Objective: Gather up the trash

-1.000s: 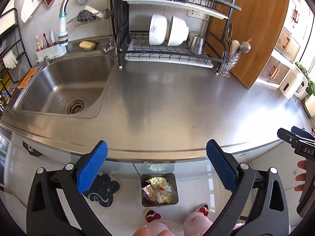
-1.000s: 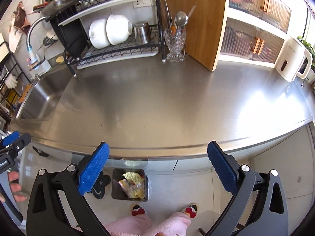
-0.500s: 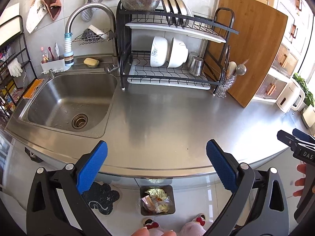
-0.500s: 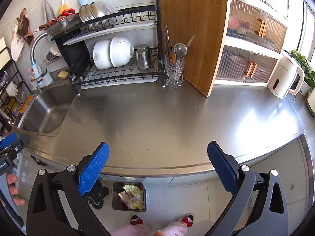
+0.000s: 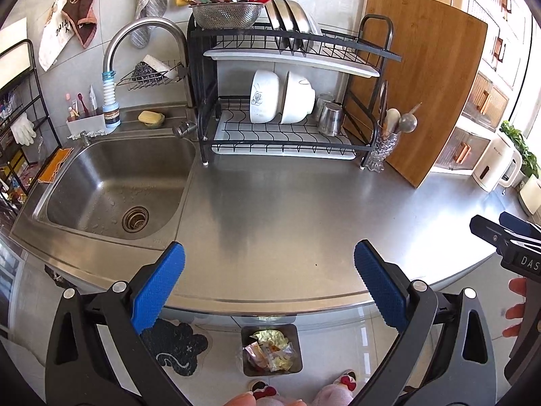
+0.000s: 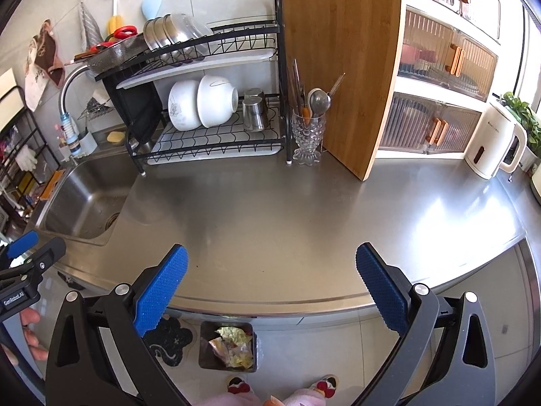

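Note:
A small metal bin (image 5: 271, 350) stands on the floor below the counter's front edge, filled with crumpled wrappers (image 5: 270, 348). It also shows in the right wrist view (image 6: 227, 346). My left gripper (image 5: 268, 282) is open and empty, held above the front edge of the steel counter (image 5: 287, 209). My right gripper (image 6: 270, 282) is open and empty, level with it over the same edge. No trash shows on the counter (image 6: 304, 209). Each gripper shows at the other view's edge.
A sink (image 5: 111, 186) lies to the left with a tap (image 5: 142, 50). A dish rack (image 5: 287, 101) with bowls, a glass utensil holder (image 5: 382, 149) and a wooden board (image 5: 429, 91) stand at the back. A white kettle (image 6: 493, 145) stands at the far right. A dark mat (image 5: 175, 348) lies on the floor.
Both grippers have risen and tilted up from the counter's front edge, so more of the counter and back wall shows. Both stay open and empty.

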`<state>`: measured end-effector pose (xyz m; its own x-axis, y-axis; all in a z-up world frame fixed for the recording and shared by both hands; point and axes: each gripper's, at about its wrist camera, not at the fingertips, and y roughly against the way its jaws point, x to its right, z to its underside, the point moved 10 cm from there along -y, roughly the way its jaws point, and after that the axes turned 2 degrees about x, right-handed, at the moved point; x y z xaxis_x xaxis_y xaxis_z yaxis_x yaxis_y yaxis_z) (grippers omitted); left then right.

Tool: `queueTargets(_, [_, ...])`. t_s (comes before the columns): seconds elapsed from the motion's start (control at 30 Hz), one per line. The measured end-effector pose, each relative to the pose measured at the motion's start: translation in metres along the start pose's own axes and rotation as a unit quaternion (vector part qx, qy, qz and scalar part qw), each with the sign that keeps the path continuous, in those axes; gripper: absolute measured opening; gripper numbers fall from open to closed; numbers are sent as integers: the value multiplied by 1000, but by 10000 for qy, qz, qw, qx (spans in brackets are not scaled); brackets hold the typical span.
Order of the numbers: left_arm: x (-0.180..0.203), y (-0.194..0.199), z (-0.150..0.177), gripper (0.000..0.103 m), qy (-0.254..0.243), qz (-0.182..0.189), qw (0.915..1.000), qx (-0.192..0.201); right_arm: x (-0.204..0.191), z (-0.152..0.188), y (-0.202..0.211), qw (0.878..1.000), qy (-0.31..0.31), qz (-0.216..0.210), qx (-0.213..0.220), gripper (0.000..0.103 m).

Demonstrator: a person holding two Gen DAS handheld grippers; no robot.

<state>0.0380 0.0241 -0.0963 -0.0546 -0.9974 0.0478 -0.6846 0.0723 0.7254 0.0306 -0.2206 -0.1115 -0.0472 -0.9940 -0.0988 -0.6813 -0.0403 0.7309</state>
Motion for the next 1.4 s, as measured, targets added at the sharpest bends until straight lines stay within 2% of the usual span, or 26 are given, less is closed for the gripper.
queueTargets(1.4, [-8,-13,-10,95,53,-138,9999,-52,-4,-10,-11,10000,51,-11,-21,100])
